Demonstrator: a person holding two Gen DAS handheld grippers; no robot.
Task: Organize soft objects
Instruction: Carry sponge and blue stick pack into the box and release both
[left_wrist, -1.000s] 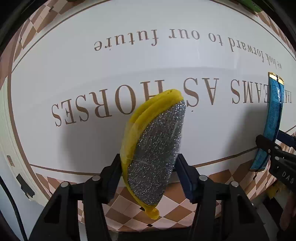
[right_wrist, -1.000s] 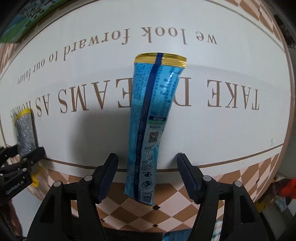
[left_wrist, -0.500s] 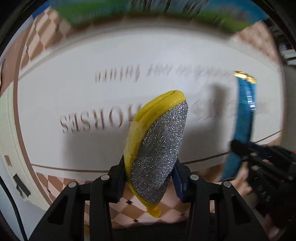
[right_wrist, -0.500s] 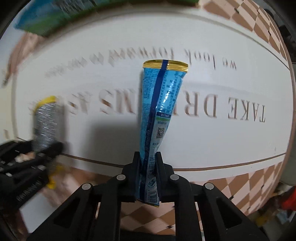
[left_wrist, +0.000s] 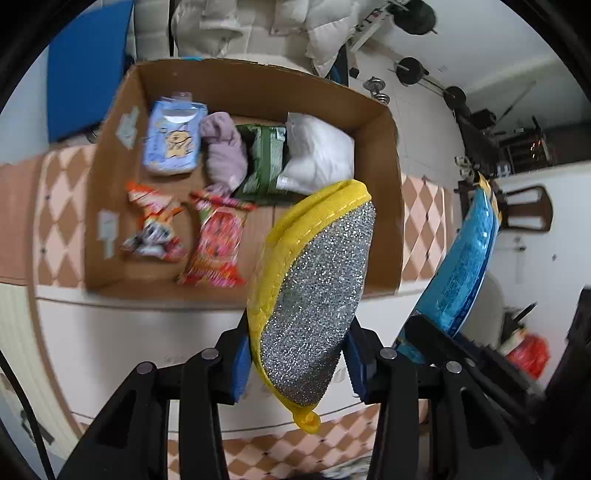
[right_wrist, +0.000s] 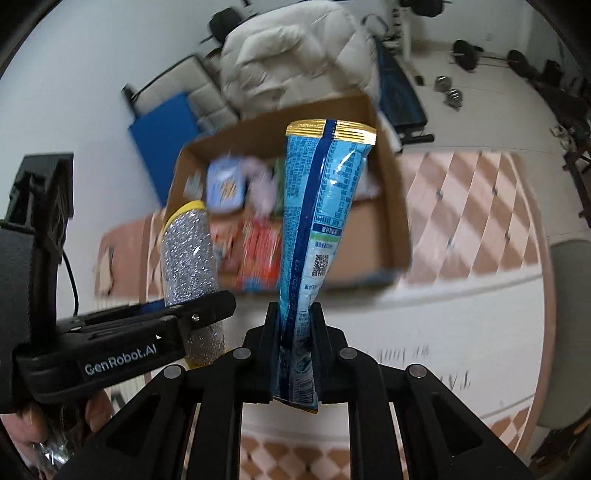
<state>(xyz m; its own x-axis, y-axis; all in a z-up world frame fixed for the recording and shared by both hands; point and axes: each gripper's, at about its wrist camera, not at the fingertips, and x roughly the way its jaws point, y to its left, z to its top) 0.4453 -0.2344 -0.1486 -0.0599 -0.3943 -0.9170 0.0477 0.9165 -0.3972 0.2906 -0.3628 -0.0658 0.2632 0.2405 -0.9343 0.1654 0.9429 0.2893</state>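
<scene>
My left gripper (left_wrist: 297, 354) is shut on a yellow-edged silver glitter sponge (left_wrist: 314, 288), held upright in the air in front of an open cardboard box (left_wrist: 384, 122). My right gripper (right_wrist: 293, 332) is shut on the lower end of a long blue snack packet (right_wrist: 321, 229) with a gold top seal, also upright. The packet shows at the right of the left wrist view (left_wrist: 465, 269), and the sponge (right_wrist: 190, 254) at the left of the right wrist view. The box (right_wrist: 397, 221) lies beyond both.
The box holds a light-blue pack (left_wrist: 171, 142), a lilac cloth (left_wrist: 225, 151), a green packet (left_wrist: 267, 162), a white pouch (left_wrist: 319, 155) and two red-orange snack bags (left_wrist: 216, 243). A white duvet (right_wrist: 295, 55), a blue mat (right_wrist: 166, 140) and dumbbells (right_wrist: 448, 92) lie beyond.
Both grippers have closed on their items and lifted and tilted up from the printed mat. The view now shows the cardboard box and the room instead of the lettering.
</scene>
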